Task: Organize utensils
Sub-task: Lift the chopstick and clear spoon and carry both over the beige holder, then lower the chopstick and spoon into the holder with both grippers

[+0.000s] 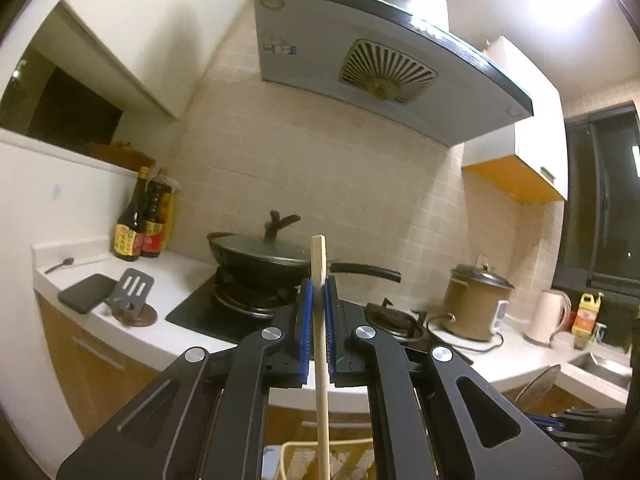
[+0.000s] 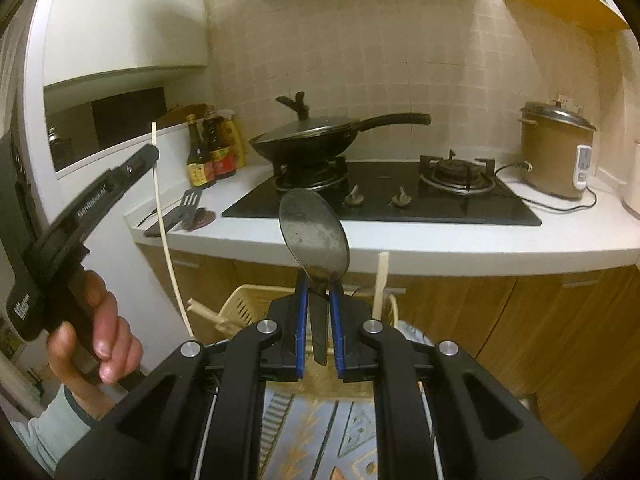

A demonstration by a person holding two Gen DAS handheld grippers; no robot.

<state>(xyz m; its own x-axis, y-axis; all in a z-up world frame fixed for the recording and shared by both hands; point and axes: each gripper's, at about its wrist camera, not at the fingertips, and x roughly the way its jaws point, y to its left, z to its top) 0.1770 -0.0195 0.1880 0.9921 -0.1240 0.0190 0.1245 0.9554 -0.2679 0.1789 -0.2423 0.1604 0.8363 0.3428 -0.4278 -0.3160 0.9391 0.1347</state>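
**Risk: both utensils pinched thin, held high**

Chopstick (image 1: pixel 320 320) stands upright, clamped in left gripper (image 1: pixel 319 292) fingers; spoon (image 2: pixel 314 236) nipped at its neck by right gripper (image 2: pixel 319 286). Either may pivot, drop past basket (image 2: pixel 244 304) below bench (image 2: pixel 400 246).

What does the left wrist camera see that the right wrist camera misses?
Only the left wrist view shows the range hood vent, the kettle and the sink. Only the right wrist view shows the spoon clamped in the right gripper, and the person's hand. Both show the wok, the rice cooker and the chopstick in the left gripper.
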